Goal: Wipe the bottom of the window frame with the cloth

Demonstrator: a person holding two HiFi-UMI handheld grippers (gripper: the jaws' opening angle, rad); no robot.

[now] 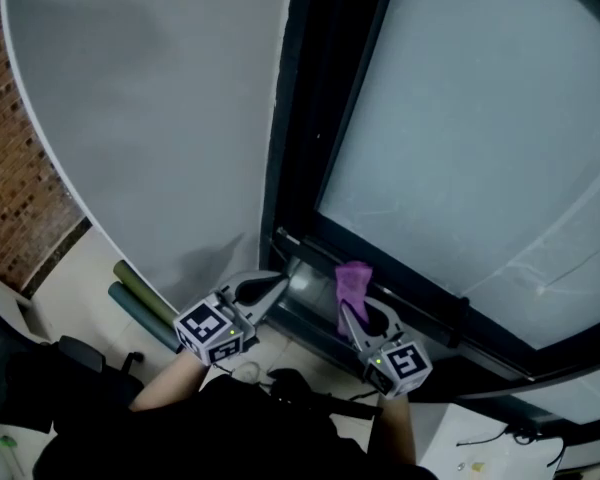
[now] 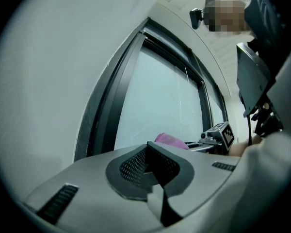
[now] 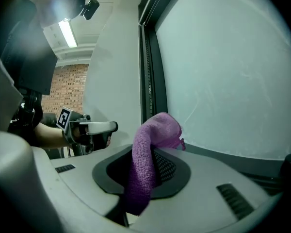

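At the frame's (image 1: 425,298) bottom, the right gripper (image 1: 351,311) angles upward, clamping the cloth (image 1: 353,282); just beside it, the left gripper (image 1: 273,288) points rightward, jaws closed, empty.

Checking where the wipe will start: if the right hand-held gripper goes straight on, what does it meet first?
Likely the window frame's bottom rail, with the held cloth touching first; depth is unclear.

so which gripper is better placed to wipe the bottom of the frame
Right. The right gripper is shut on the cloth, close to the bottom frame. The left gripper is shut on nothing.
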